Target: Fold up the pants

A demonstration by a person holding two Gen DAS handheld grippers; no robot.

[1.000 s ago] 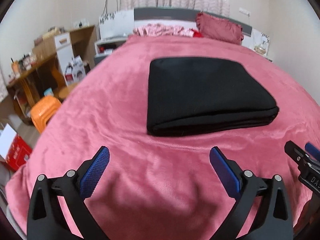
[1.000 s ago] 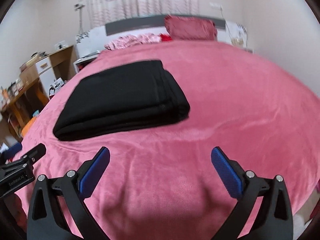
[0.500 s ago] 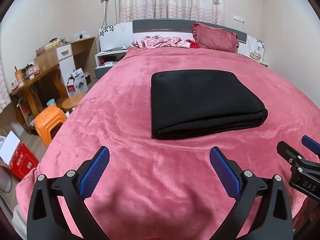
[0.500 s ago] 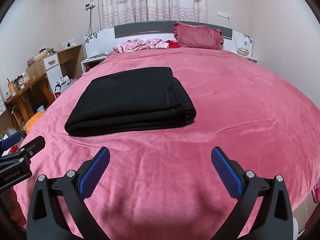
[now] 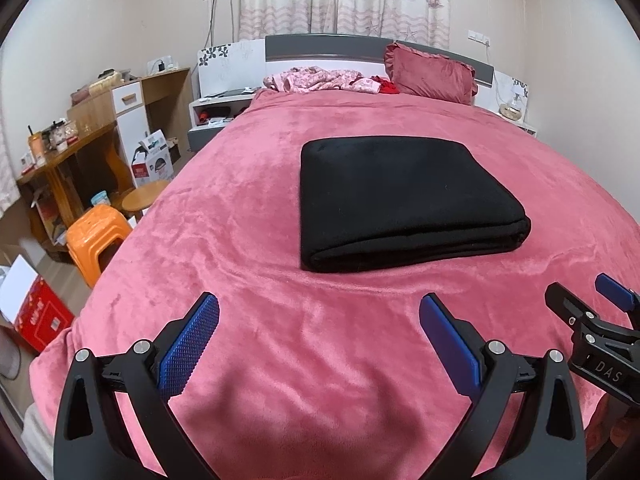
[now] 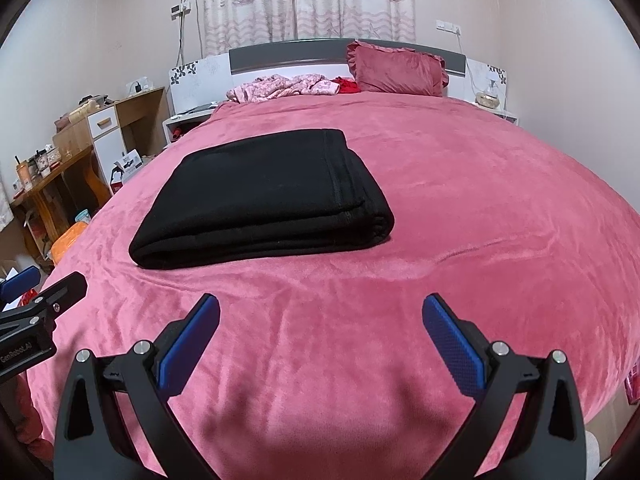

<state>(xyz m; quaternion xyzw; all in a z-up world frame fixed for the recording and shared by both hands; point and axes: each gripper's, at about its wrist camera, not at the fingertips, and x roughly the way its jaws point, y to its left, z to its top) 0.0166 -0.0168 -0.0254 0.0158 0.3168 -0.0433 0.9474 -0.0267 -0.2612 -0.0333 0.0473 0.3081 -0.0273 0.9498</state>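
Blue-padded left gripper [image 5: 320, 320] and right gripper [image 6: 320, 320] gape empty.

Matt black cloth pants [image 5: 404, 200] on plush pink blanket [image 5: 280, 344].

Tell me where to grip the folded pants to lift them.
Grip the pants at the thick rounded fold along the near edge, coming low from the front. The layers stack there, so an open claw can probably pinch all of them at once.
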